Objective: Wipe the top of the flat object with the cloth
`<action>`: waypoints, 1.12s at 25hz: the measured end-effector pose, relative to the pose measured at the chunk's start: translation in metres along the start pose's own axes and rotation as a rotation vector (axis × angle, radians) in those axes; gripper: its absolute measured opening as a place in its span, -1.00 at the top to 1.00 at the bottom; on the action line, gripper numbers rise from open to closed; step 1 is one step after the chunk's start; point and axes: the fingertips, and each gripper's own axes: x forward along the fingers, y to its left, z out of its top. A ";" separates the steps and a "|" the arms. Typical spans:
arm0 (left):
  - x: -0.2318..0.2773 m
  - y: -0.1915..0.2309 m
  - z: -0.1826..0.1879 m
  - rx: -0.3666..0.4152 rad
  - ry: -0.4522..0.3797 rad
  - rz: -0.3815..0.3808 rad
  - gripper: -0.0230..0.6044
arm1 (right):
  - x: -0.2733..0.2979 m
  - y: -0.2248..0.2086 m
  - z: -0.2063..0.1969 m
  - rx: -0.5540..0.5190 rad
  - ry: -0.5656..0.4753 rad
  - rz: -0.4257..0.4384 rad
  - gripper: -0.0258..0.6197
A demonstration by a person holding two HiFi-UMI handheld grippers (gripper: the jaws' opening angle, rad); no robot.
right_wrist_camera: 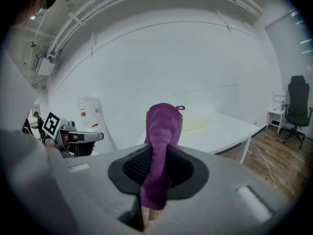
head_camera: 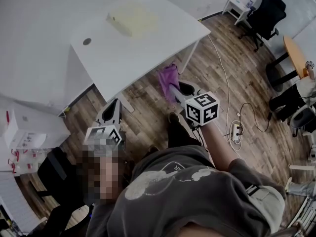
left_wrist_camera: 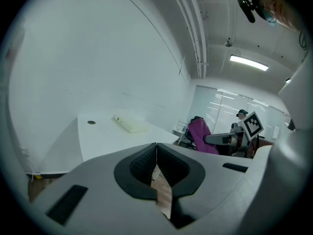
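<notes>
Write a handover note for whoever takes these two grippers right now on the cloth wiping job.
Left gripper: jaws together, nothing between them.
Right gripper: shut on the purple cloth, which sticks up out of the jaws.
Flat pale object: lies on the white table, ahead of both grippers, apart from them.
Done: cloth is gripped.
Left: bring the cloth to the object and wipe its top.

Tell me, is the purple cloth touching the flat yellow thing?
Apart. Head view: the cloth hangs off the table, far from the flat object.
</notes>
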 end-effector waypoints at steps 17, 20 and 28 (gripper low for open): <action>0.174 -0.015 0.031 -0.004 0.058 0.098 0.94 | 0.061 -0.198 0.051 0.109 -0.032 0.015 0.70; 0.200 -0.020 0.043 0.004 0.052 0.121 0.94 | 0.070 -0.227 0.058 0.126 -0.028 0.029 0.70; 0.258 -0.023 0.060 0.000 0.062 0.187 0.94 | 0.093 -0.292 0.067 0.153 -0.006 0.089 0.70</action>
